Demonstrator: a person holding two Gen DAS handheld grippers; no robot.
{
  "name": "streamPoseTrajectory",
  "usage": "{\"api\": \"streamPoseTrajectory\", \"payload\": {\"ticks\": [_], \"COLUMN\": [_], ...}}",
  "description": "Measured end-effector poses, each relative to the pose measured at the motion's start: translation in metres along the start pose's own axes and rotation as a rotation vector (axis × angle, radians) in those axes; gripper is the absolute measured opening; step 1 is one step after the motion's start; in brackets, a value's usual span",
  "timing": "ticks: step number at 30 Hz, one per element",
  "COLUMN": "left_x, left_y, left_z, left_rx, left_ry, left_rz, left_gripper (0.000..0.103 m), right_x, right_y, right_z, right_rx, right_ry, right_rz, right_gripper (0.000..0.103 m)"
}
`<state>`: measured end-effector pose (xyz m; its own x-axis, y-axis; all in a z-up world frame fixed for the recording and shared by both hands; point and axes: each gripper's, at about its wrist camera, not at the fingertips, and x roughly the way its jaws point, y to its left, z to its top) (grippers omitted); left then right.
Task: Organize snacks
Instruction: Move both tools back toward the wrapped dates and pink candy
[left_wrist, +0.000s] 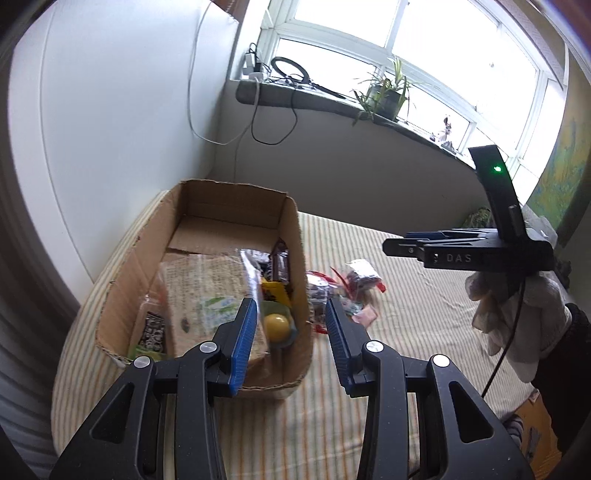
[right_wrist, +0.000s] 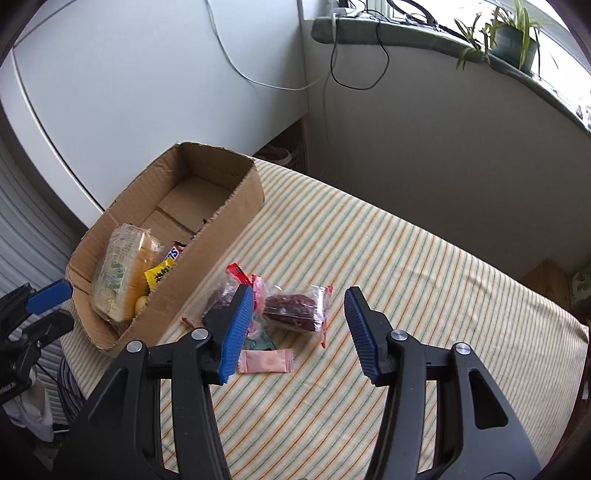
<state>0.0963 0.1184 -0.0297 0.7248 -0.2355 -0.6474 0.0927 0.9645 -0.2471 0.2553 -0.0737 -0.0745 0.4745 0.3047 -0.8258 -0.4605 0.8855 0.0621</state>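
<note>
Bare striped tabletop (right_wrist: 424, 258) spreads toward 3 o'clock of the snack pile; the cardboard box (right_wrist: 236, 206) walls it at 10 o'clock. The right tool (right_wrist: 299, 299) hovers spread and empty above the wrapped dark cake (right_wrist: 295, 308). The left tool (left_wrist: 290, 306), likewise released, straddles the box's near wall. Pink sachet (right_wrist: 266, 362) lies at 6 o'clock.
</note>
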Motion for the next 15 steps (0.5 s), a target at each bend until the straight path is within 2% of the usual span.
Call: {"api": "streamPoseTrajectory", "payload": {"ticks": [7,15], "left_x": [0.018,0.055], "left_y": [-0.036,-0.067], "left_z": [-0.013,-0.021], "left_rx": [0.041,0.063], "left_ry": [0.068,0.153], "left_rz": [-0.069,-0.131], "left_gripper": [0.037,0.037], "right_x": [0.028,0.058], "right_y": [-0.014,-0.016], "right_z": [-0.004,-0.002], "right_rx": [0.049,0.077], "right_ry": [0.071,0.108], "right_rz": [0.056,0.108], "right_gripper": [0.054,0.054]}}
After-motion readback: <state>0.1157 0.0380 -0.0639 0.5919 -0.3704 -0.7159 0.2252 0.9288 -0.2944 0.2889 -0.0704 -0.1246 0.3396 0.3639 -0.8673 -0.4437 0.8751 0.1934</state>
